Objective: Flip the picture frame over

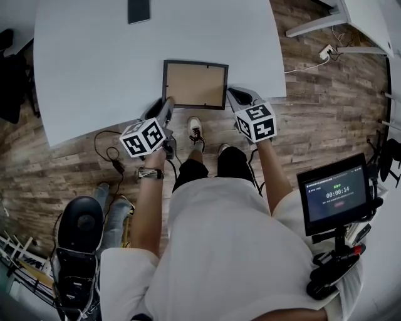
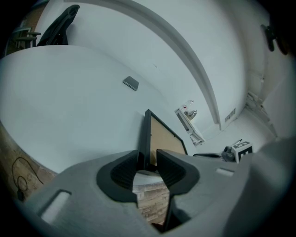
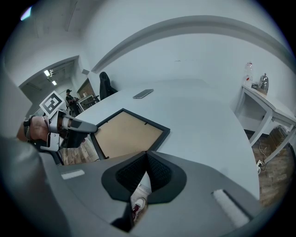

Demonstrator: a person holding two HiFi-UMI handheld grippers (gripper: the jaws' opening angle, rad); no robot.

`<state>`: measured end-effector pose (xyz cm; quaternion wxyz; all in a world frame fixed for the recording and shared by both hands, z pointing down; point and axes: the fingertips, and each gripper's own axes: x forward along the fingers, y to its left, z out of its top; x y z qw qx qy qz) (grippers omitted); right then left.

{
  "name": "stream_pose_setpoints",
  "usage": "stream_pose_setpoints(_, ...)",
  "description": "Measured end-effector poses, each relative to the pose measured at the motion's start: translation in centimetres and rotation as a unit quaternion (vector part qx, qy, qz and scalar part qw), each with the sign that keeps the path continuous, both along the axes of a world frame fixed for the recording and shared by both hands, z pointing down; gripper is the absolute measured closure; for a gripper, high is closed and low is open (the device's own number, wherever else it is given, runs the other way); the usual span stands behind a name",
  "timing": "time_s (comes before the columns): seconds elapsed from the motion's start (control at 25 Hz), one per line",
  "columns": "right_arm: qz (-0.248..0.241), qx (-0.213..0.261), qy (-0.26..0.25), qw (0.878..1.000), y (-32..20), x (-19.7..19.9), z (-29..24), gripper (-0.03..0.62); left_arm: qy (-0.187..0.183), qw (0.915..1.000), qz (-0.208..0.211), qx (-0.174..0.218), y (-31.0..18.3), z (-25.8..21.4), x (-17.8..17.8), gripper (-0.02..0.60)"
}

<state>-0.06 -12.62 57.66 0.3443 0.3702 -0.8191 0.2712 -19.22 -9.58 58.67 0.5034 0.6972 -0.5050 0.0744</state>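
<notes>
The picture frame (image 1: 195, 84) lies on the white table (image 1: 94, 63) at its near edge, black border round a brown backing that faces up. My left gripper (image 1: 169, 100) is at the frame's near left corner. In the left gripper view the frame's black edge (image 2: 147, 139) stands between the pads, and my left gripper (image 2: 148, 166) is shut on it. My right gripper (image 1: 233, 94) is at the near right corner. In the right gripper view my right gripper (image 3: 147, 155) is shut, tips together just in front of the frame (image 3: 127, 134); I cannot tell whether they touch it.
A dark phone (image 1: 138, 10) lies at the table's far side. The table's curved near edge runs just below the frame, with wood floor, the person's shoes (image 1: 195, 128) and cables (image 1: 113, 153) under it. A screen on a stand (image 1: 335, 194) is at the right, a chair (image 1: 78, 238) at the lower left.
</notes>
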Motion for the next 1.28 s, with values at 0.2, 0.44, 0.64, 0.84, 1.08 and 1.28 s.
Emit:
stream_pose_setpoints(0.2,-0.006,0.003,0.002,1.0,-0.04,-0.29,0.1,0.592,-0.007,1.0,0.005,-0.001,0.04,0.12,0.03,0.453)
stream_pose_setpoints(0.44,-0.011,0.001,0.004,1.0,0.18,-0.54,0.3,0.592,-0.023,0.9996,0.018,-0.004,0.23,0.48,-0.01,0.451)
stream_pose_setpoints(0.64,-0.01,-0.002,0.005,1.0,0.34,-0.37,0.53,0.592,-0.053,0.9979,0.038,-0.001,0.43,0.51,0.26,0.451)
stream_pose_setpoints(0.84,-0.008,-0.003,0.003,1.0,0.17,-0.39,0.54,0.592,-0.066,0.9967,0.046,0.002,0.38,0.54,0.4,0.451)
stream_pose_setpoints(1.08,-0.011,-0.004,0.003,1.0,0.16,-0.58,0.44,0.592,-0.1,0.9928,0.067,-0.001,0.41,0.45,0.32,0.451)
stream_pose_setpoints(1.28,-0.014,-0.002,0.002,1.0,0.31,-0.76,0.45,0.592,-0.128,0.988,0.087,0.001,0.55,0.56,0.3,0.451)
